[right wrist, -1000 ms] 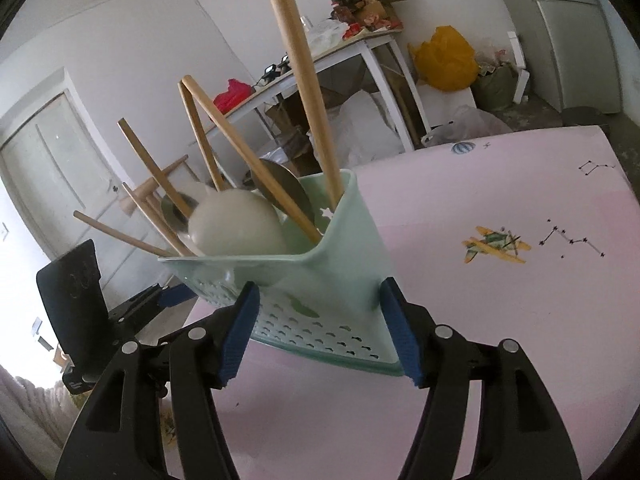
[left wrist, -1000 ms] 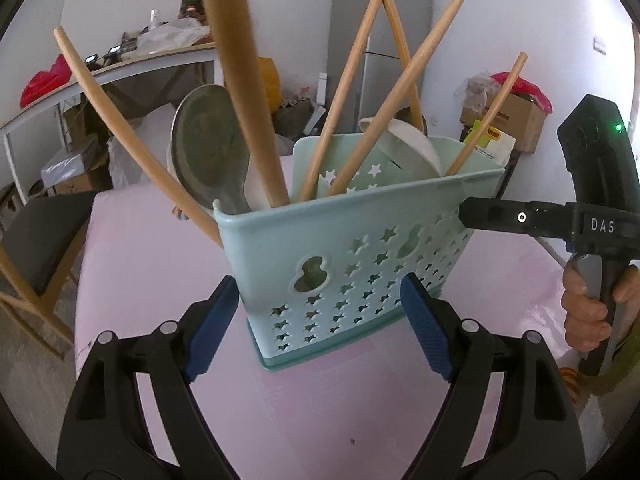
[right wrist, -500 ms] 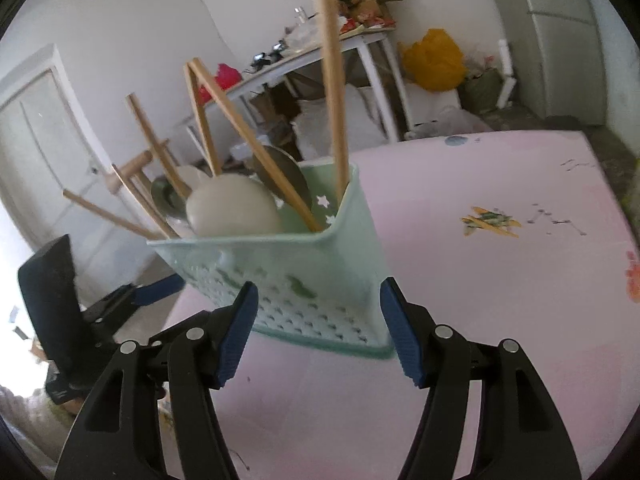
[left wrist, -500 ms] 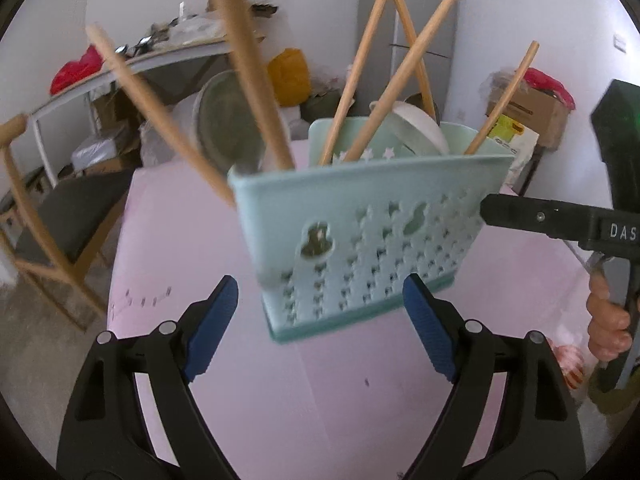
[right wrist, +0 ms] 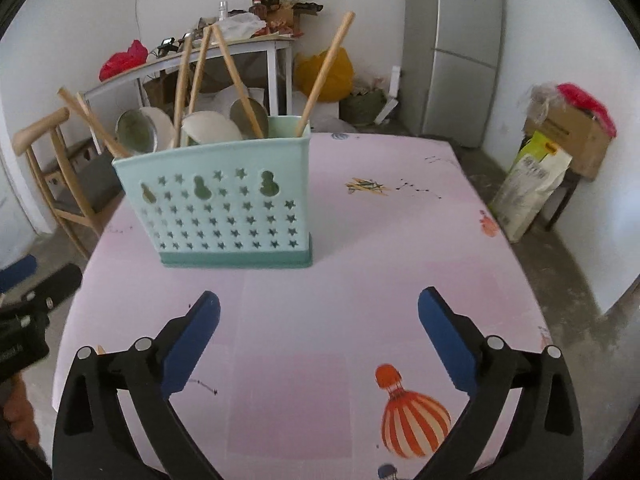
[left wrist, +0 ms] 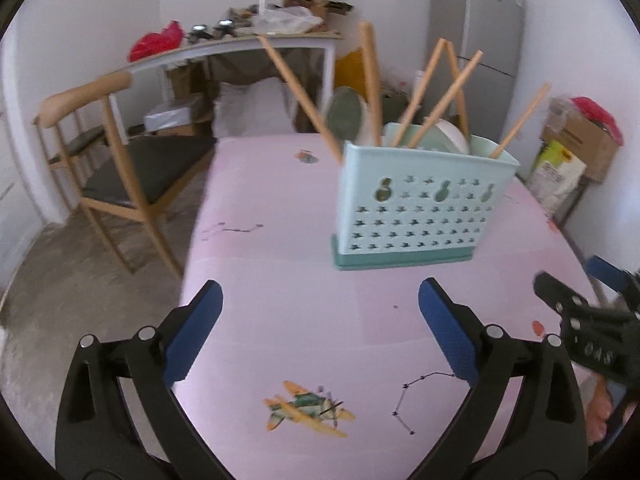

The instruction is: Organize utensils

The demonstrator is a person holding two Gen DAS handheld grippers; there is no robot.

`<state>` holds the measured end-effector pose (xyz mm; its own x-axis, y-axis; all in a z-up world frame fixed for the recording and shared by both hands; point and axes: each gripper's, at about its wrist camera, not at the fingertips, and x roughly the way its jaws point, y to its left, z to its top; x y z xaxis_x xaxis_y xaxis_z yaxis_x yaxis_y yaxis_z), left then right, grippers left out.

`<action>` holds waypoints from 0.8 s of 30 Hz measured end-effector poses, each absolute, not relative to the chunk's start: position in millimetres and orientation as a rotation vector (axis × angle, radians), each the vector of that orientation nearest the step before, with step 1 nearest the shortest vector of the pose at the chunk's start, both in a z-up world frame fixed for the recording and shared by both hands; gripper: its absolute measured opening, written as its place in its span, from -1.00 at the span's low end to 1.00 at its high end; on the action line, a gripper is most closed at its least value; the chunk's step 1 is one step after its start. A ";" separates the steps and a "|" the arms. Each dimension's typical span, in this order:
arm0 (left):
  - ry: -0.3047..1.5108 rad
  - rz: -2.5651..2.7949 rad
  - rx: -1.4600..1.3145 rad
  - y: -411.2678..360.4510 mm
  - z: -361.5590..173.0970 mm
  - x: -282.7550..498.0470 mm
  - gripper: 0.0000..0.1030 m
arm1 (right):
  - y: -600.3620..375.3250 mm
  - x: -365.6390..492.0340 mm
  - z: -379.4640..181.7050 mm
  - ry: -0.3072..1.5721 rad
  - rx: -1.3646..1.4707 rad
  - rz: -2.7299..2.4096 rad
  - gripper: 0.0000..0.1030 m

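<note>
utensil basket (right wrist: 224, 204) is now standing free on the pink table (right wrist: 360, 280), no longer between your jaws; your left gripper (left wrist: 320, 332) and right gripper (right wrist: 319, 334) are opening wide, empty, pulled back.

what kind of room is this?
Probably a home kitchen or dining room in use as storage: a fridge, a pink table with a utensil caddy, a wooden chair, a cluttered side table.
</note>
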<state>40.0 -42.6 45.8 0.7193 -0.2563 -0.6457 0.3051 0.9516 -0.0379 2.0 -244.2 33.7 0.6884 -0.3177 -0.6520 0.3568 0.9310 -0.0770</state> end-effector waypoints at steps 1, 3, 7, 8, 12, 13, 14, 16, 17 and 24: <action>0.691 -0.277 0.079 -40.6 47.5 38.2 0.84 | -240.1 -0.5 34.2 0.716 0.040 -0.383 0.87; 0.675 -0.239 0.095 -37.2 50.1 36.2 0.84 | -232.0 -5.4 37.0 0.708 0.009 -0.391 0.87; 0.677 -0.158 0.146 -39.3 53.2 33.1 0.84 | -223.8 -11.7 45.0 0.673 -0.030 -0.409 0.87; 0.676 -0.150 0.156 -40.2 54.0 31.9 0.84 | -222.7 -12.5 46.6 0.668 -0.041 -0.413 0.87; 0.655 -0.119 0.194 -44.3 59.0 25.5 0.84 | -224.0 -15.7 52.1 0.654 -0.035 -0.427 0.88; 0.648 -0.107 0.204 -45.3 60.6 24.4 0.84 | -224.7 -16.0 53.3 0.652 -0.035 -0.430 0.87; 0.640 -0.104 0.207 -45.5 62.7 23.4 0.84 | -225.9 -16.9 54.6 0.650 -0.033 -0.436 0.87; 0.639 -0.092 0.199 -46.1 66.2 20.3 0.84 | -228.3 -18.2 57.1 0.645 -0.025 -0.441 0.87; 0.641 -0.086 0.186 -44.3 68.0 20.5 0.84 | -229.9 -19.0 58.3 0.642 -0.018 -0.444 0.87; 0.671 -0.056 0.132 -36.1 71.8 28.8 0.84 | -234.4 -17.5 59.0 0.639 0.000 -0.455 0.87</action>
<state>28.8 -36.1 71.8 0.7823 -0.0096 -0.6228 0.0946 0.9901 0.1036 -17.5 -234.4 59.0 0.7077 -0.4094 -0.5759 0.4096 0.9018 -0.1378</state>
